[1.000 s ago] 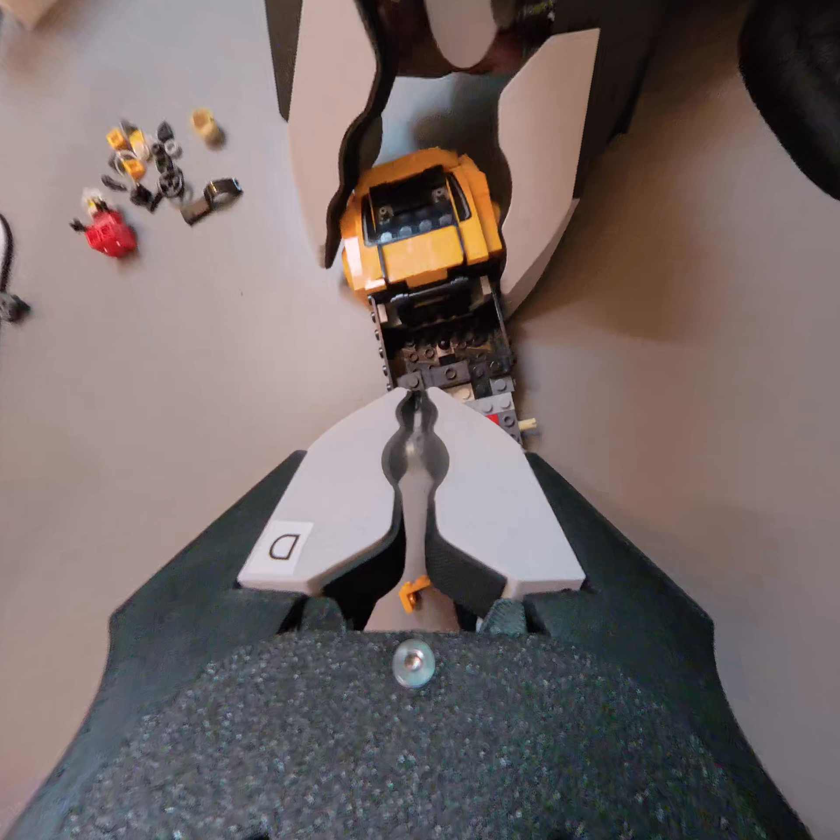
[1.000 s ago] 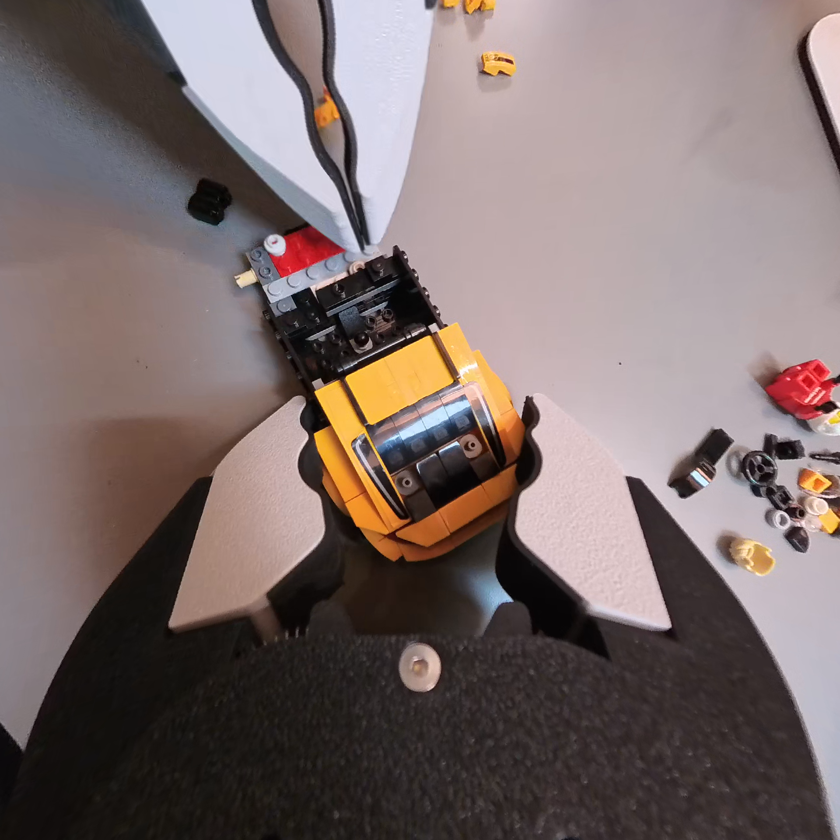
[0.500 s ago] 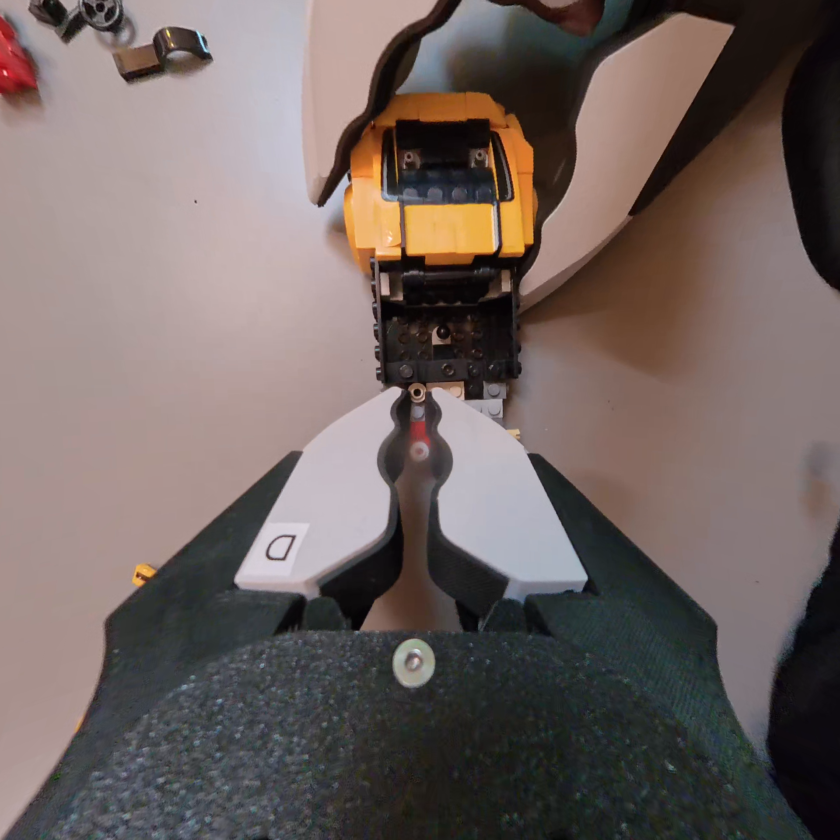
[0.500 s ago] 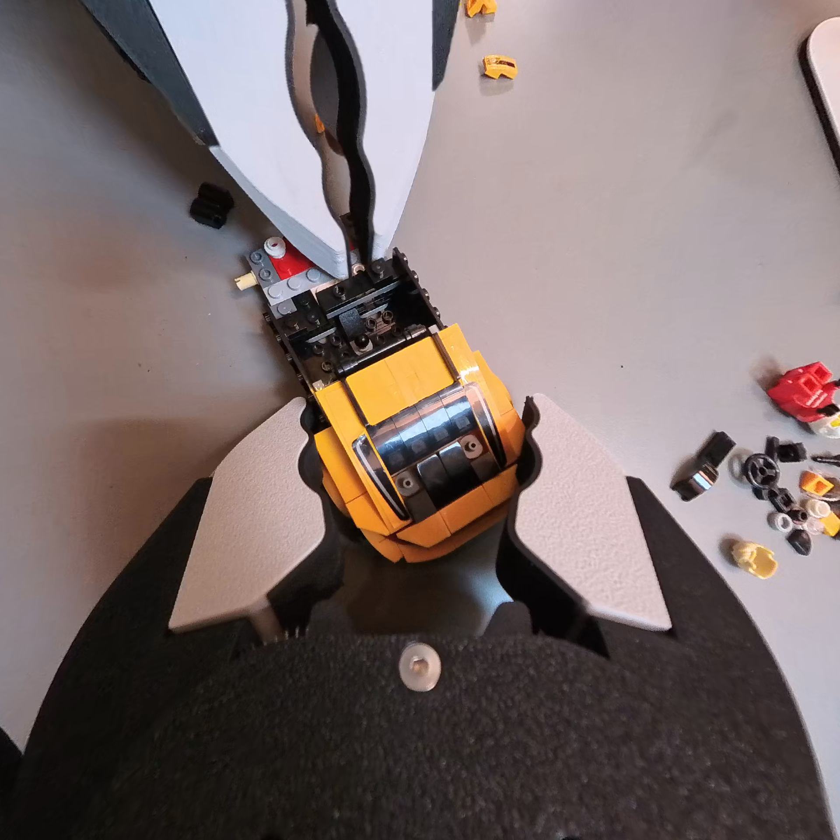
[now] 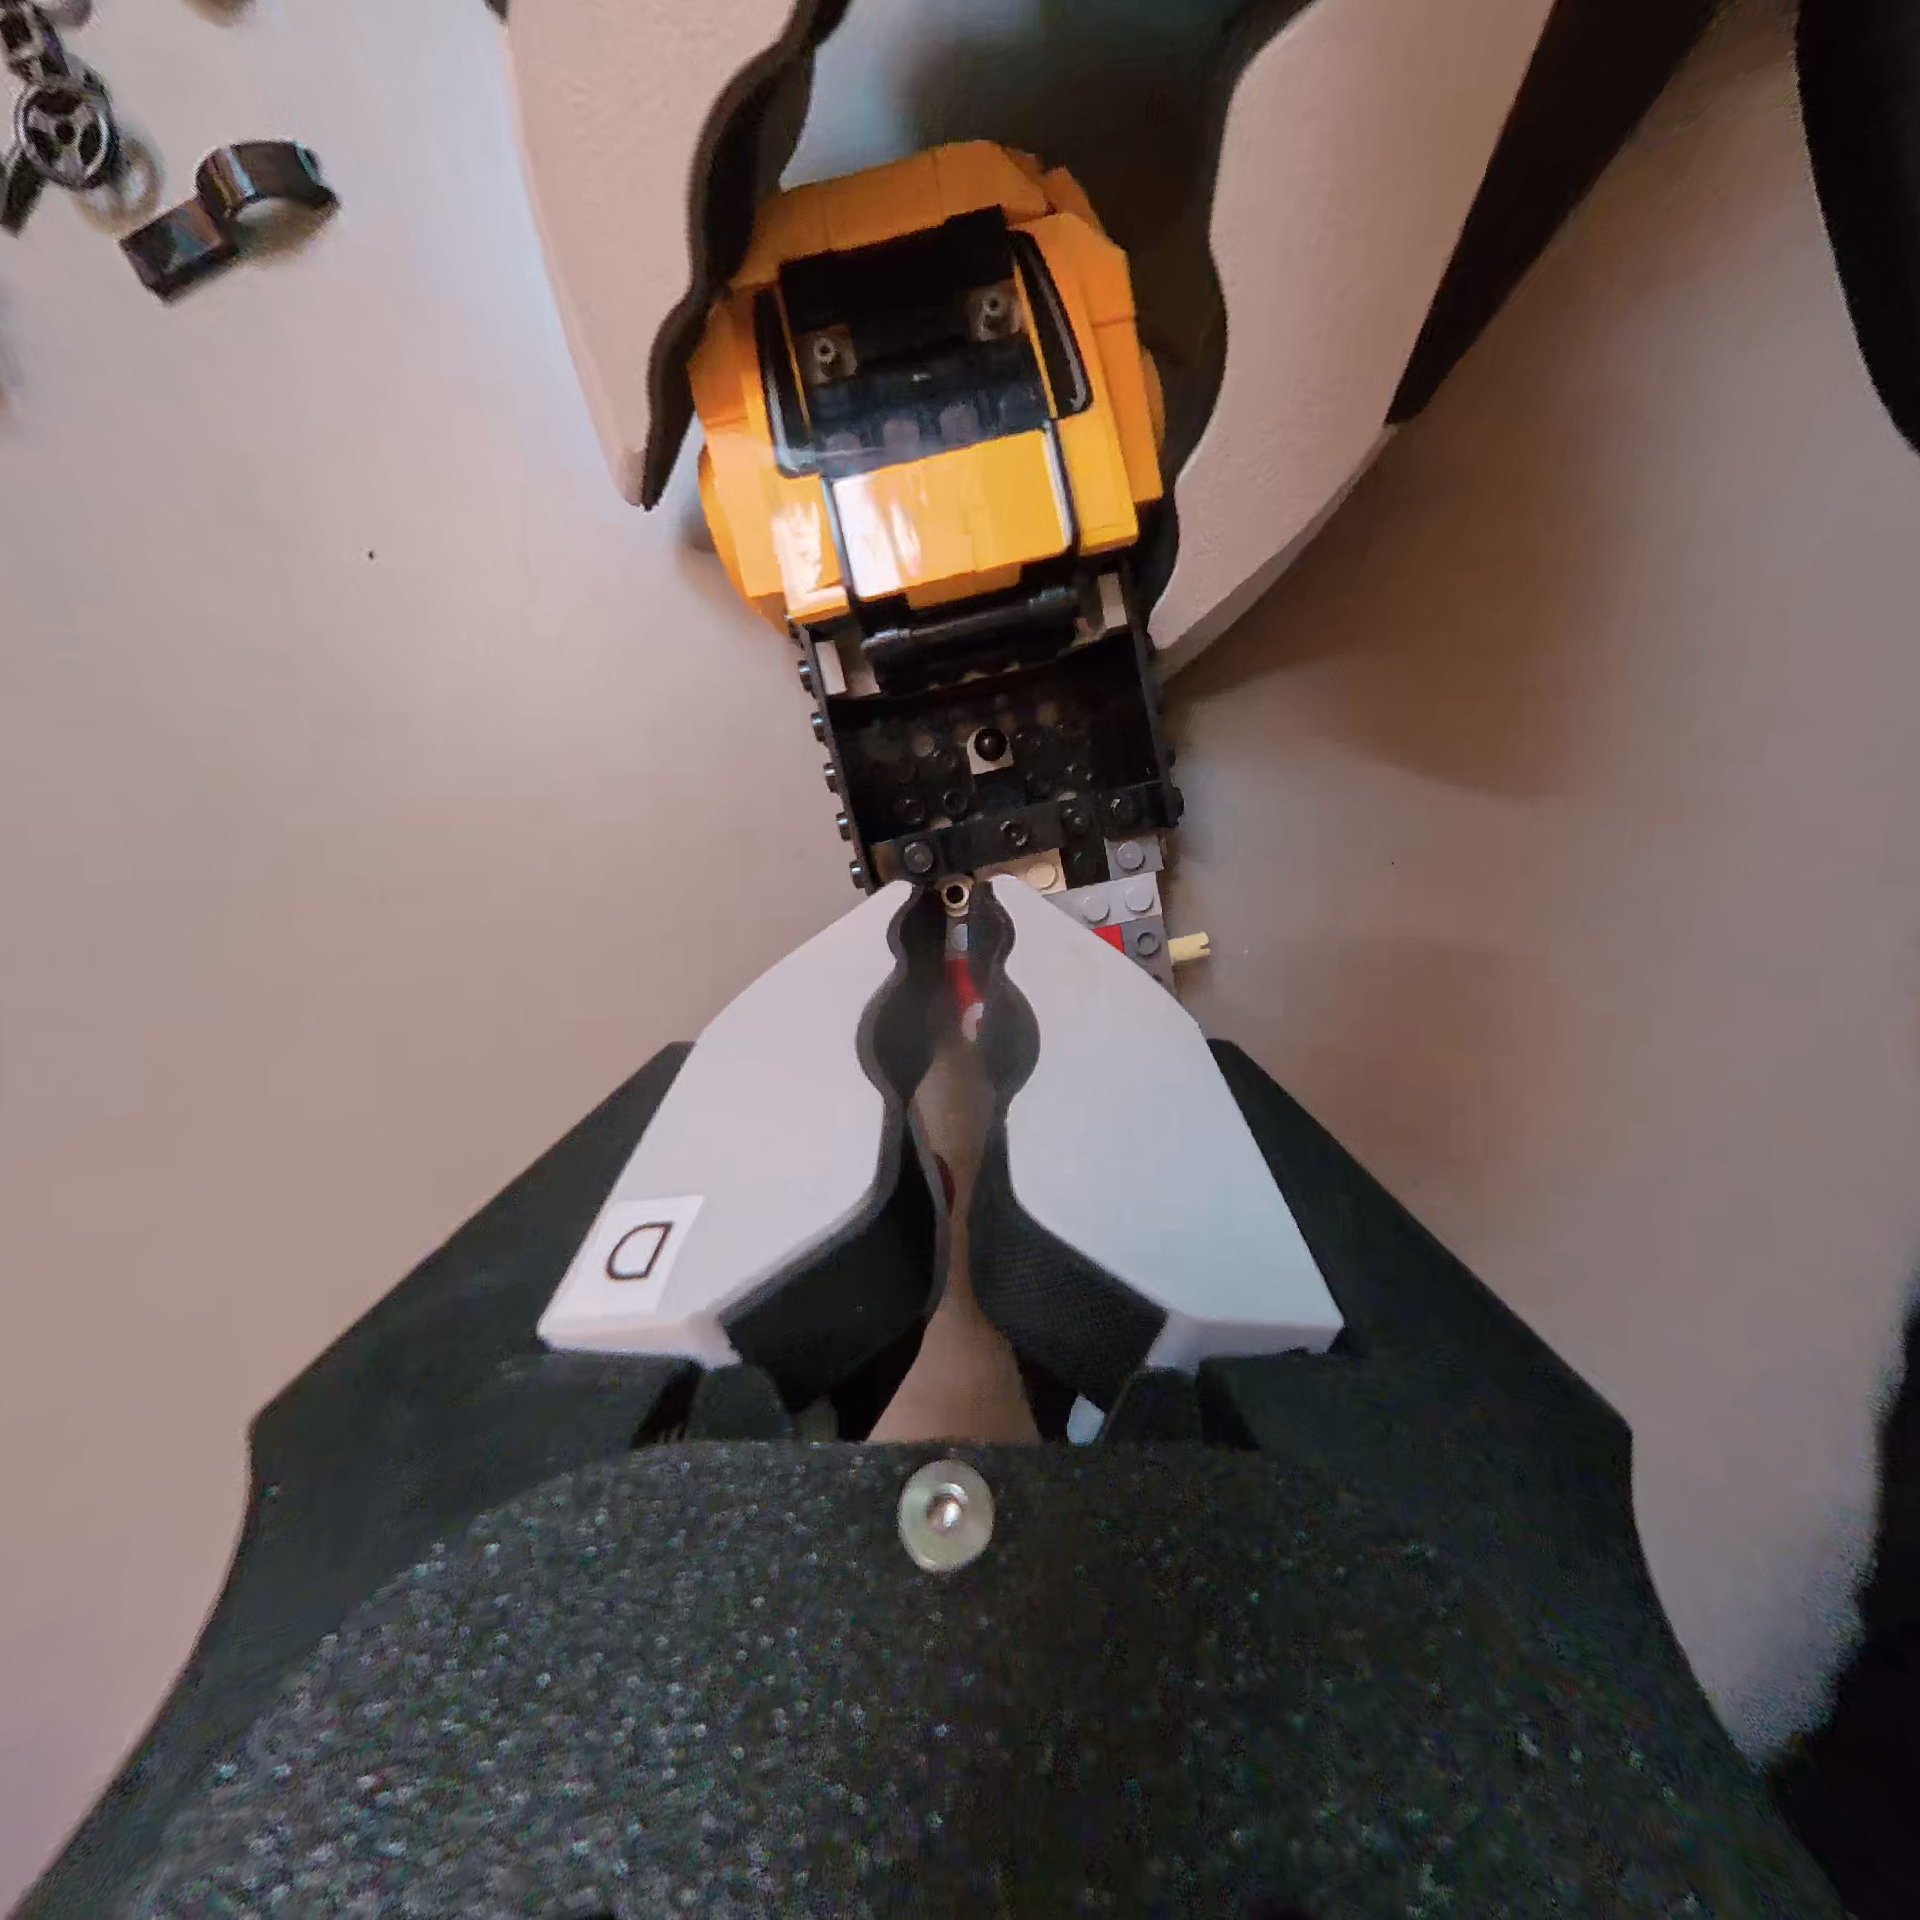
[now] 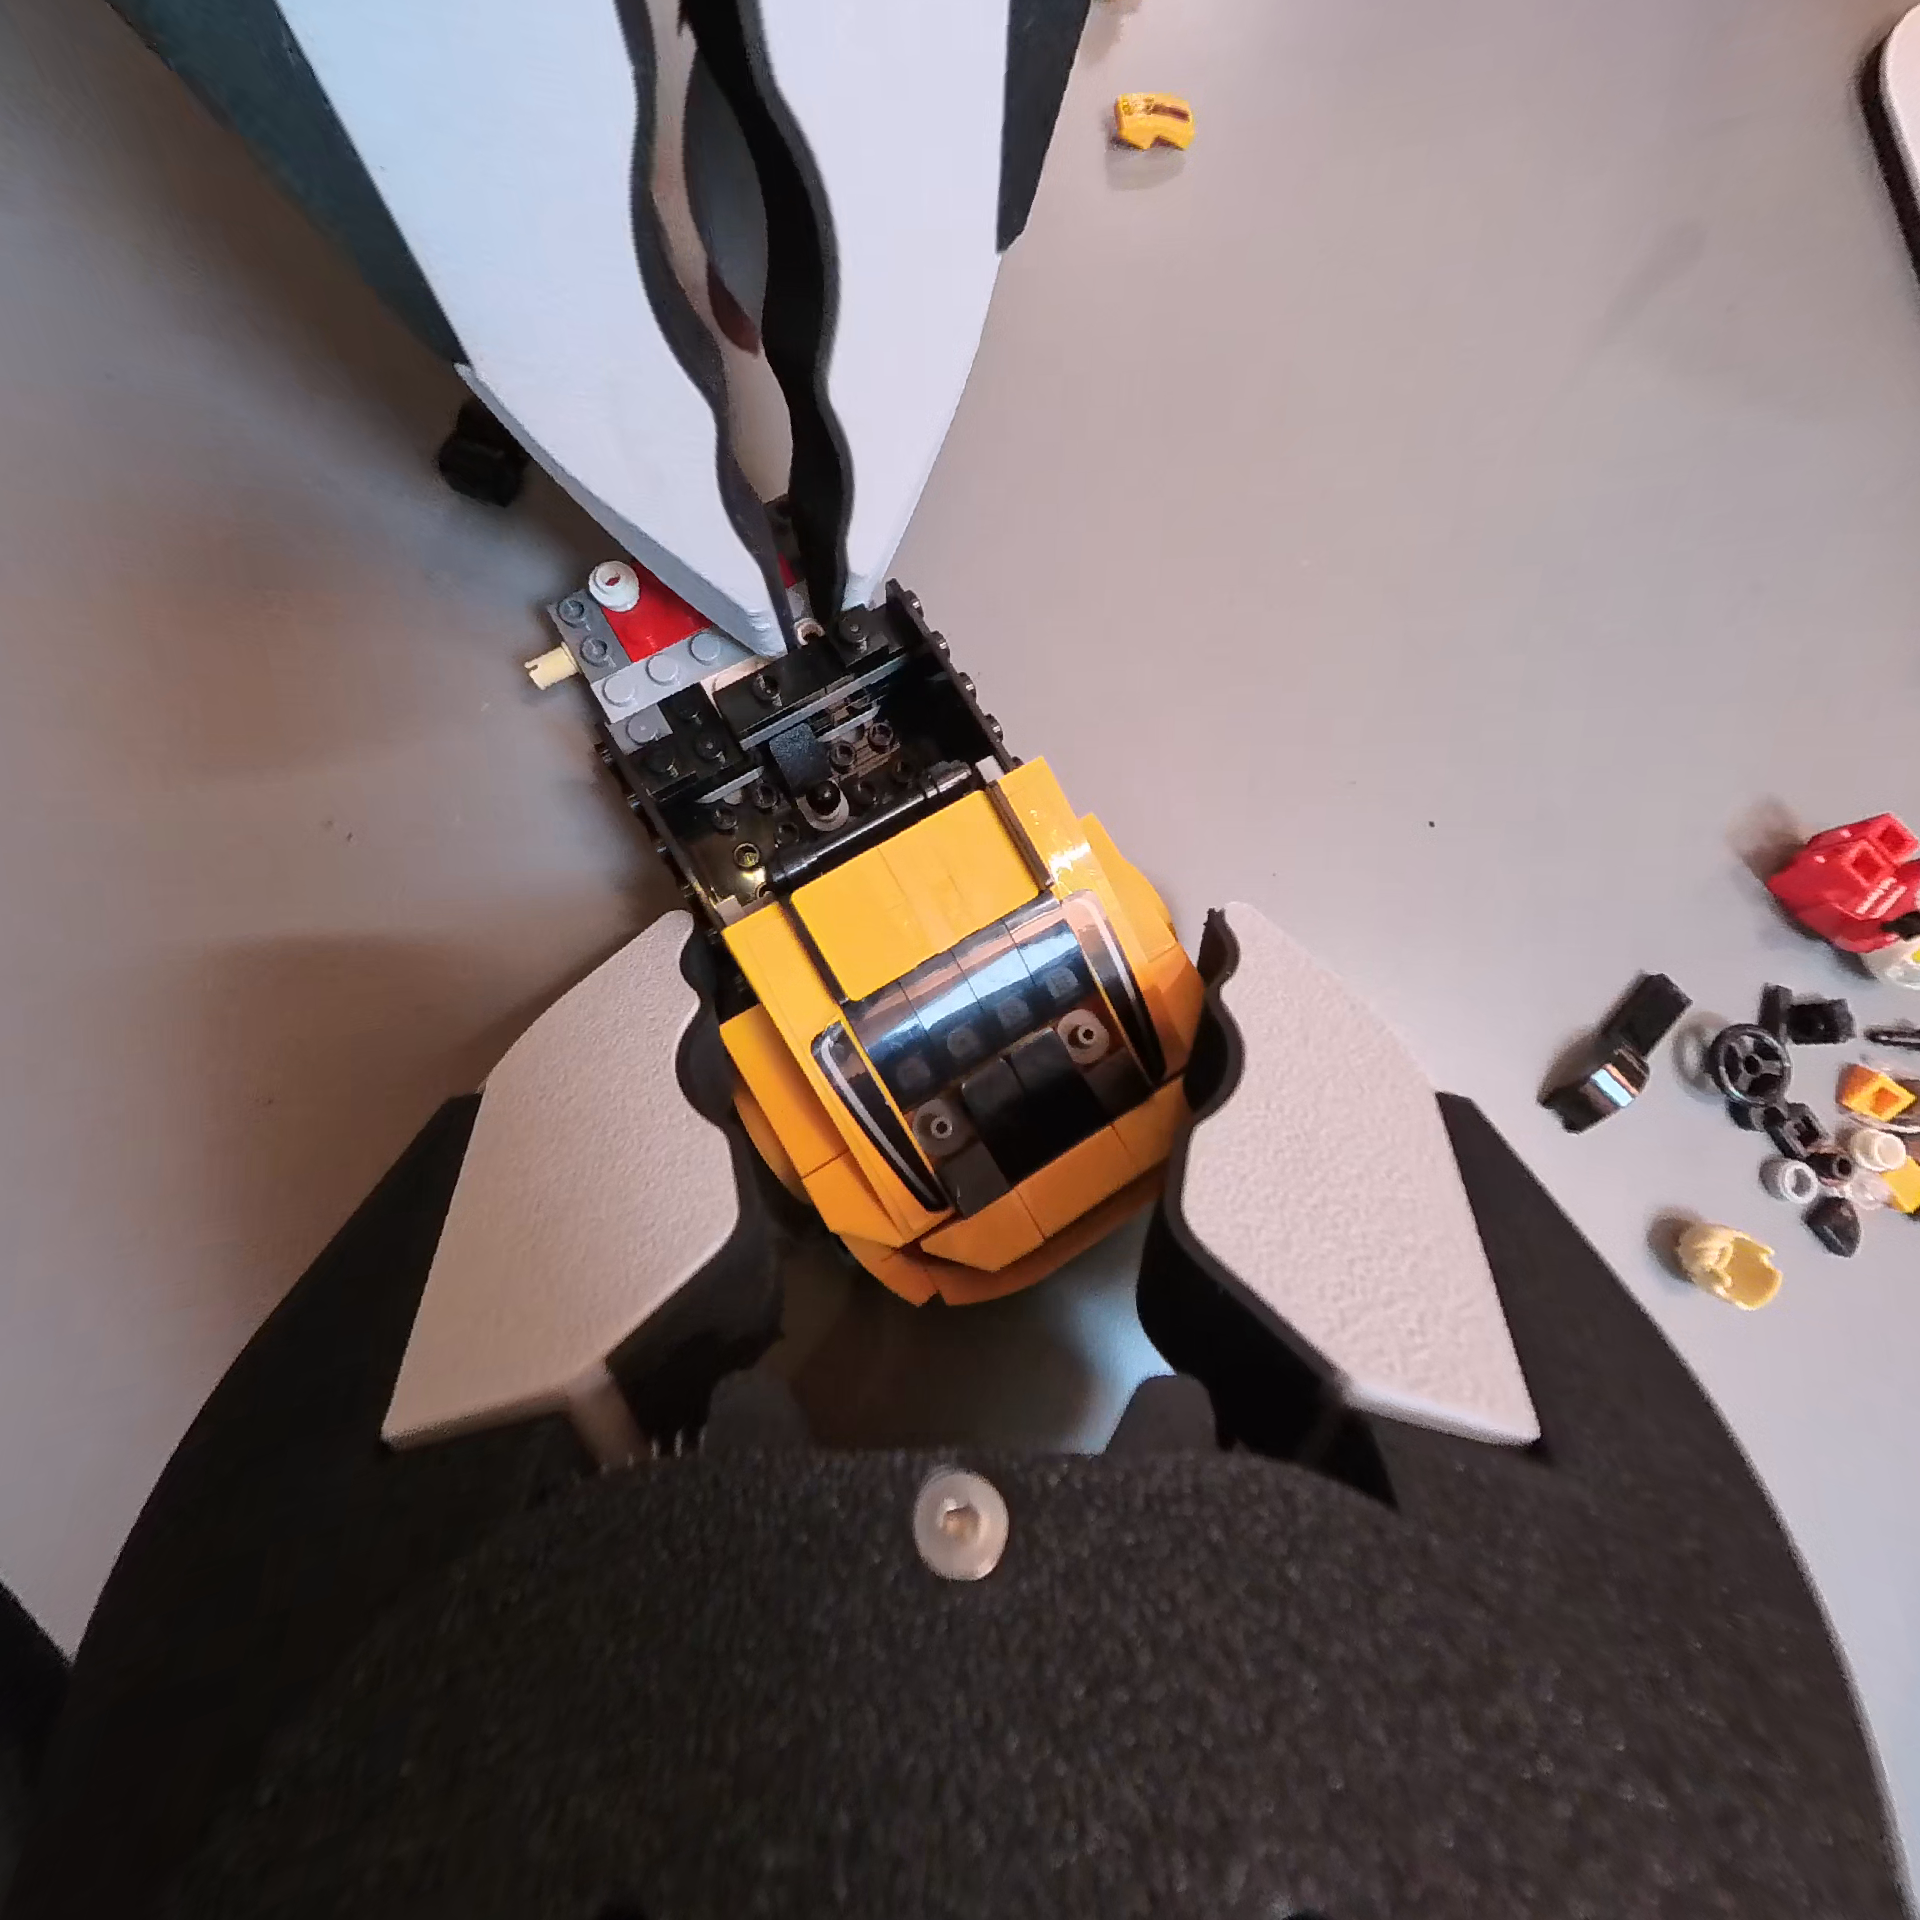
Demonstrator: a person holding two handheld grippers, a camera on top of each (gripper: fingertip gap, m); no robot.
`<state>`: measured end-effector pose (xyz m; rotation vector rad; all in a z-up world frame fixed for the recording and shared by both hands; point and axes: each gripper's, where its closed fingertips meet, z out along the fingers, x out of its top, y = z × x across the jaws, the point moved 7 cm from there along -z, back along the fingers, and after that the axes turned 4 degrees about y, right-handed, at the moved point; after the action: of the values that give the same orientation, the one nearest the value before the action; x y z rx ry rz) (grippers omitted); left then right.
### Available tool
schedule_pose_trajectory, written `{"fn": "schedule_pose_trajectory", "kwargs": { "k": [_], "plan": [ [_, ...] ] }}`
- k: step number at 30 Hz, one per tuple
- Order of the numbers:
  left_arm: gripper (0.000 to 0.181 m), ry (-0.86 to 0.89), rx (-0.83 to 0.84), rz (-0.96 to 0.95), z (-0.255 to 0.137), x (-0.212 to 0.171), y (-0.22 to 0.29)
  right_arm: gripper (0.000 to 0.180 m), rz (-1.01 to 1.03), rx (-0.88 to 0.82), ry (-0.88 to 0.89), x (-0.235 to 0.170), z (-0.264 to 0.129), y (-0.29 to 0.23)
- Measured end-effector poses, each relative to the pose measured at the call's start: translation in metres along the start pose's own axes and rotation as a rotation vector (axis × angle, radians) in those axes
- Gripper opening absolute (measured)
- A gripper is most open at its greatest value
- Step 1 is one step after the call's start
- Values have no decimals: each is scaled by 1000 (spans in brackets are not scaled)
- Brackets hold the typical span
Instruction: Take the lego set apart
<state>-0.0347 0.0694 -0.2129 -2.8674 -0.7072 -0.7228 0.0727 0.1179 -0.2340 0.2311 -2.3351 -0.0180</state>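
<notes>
An orange lego car (image 6: 966, 1039) with a bare black chassis rear lies on the grey table (image 6: 1403, 623). My right gripper (image 6: 951, 935) is shut on the car's orange front, one finger on each side. My left gripper (image 5: 954, 904) stands at the rear edge of the chassis (image 5: 997, 769). Its jaws are nearly together around a small round stud piece (image 5: 956, 894). Grey and red plates (image 6: 644, 644) stick out at the rear corner beside its tips. The left gripper also shows in the right wrist view (image 6: 800, 613), and the right gripper in the left wrist view (image 5: 914, 540).
A pile of small loose pieces (image 6: 1818, 1101) and a red piece (image 6: 1860, 883) lie to the right of the car. A black arch piece (image 5: 223, 208), an orange piece (image 6: 1153, 120) and a black brick (image 6: 478, 468) lie apart. A white object with a dark rim (image 6: 1896, 156) sits at the far right edge. The gap from one gripper's tips to the other's is roughly 6 centimeters. The black arch piece (image 5: 223, 208) lies around 8 centimeters away from my right fingertips. The right camera catches it too, in the right wrist view (image 6: 1623, 1052).
My left gripper went from fully shut to a narrow gap and shifted along the chassis rear, with a small stud now between its tips. The right gripper kept its hold on the car.
</notes>
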Motion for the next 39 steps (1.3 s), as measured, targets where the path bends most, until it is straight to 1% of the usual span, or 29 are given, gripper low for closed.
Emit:
{"fn": "schedule_pose_trajectory", "kwargs": {
  "k": [3,5,6,7,8,9,11,12,13,15,18,20,21,22,26,30,33,35,37,39],
  "plan": [
    [5,-21,4,83,0,1,4,86,1,9,-11,0,-1,-2],
    [5,-11,-6,94,-1,-1,5,86,-1,11,-8,-1,-1,-4],
    [2,6,-31,89,-4,-1,8,87,2,9,-7,0,0,-5],
    [0,157,-220,32,-8,13,29,86,31,-34,9,1,2,-3],
    [2,101,-271,114,3,14,49,85,33,-50,25,3,5,-2],
    [2,61,-201,191,13,11,52,86,8,-22,9,4,5,-6],
    [1,155,-204,33,-7,11,28,85,-1,-11,16,2,2,-10],
    [1,191,-164,27,-18,11,21,85,1,-6,18,1,1,-9],
    [1,227,-162,22,-24,11,22,85,7,-7,15,2,2,-9],
    [1,196,-124,14,-27,1,18,86,4,-6,12,2,2,-8],
    [1,223,-82,-66,-33,-11,4,86,1,-2,12,2,1,-9],
    [1,240,-36,-84,-36,-16,-2,86,1,-1,11,2,1,-9],
    [6,249,-29,-104,-36,-18,-3,86,-2,1,13,2,0,-8],
    [17,255,-17,-128,-36,-21,-5,86,-6,2,17,1,0,-8],
    [43,303,-6,-202,-34,-32,-6,86,-19,10,37,0,0,-8],
    [58,440,-55,-264,-33,-44,0,85,-1,55,108,-2,-2,-5],
    [62,612,-103,-317,-37,-49,3,85,63,103,167,-2,-6,0],
    [61,724,-138,-353,-43,-51,3,85,88,125,212,1,-10,2],
    [59,794,-160,-381,-49,-53,1,85,131,153,278,4,-15,4],
    [58,827,-167,-389,-53,-55,-2,86,158,166,318,6,-21,7]
  ]
}}
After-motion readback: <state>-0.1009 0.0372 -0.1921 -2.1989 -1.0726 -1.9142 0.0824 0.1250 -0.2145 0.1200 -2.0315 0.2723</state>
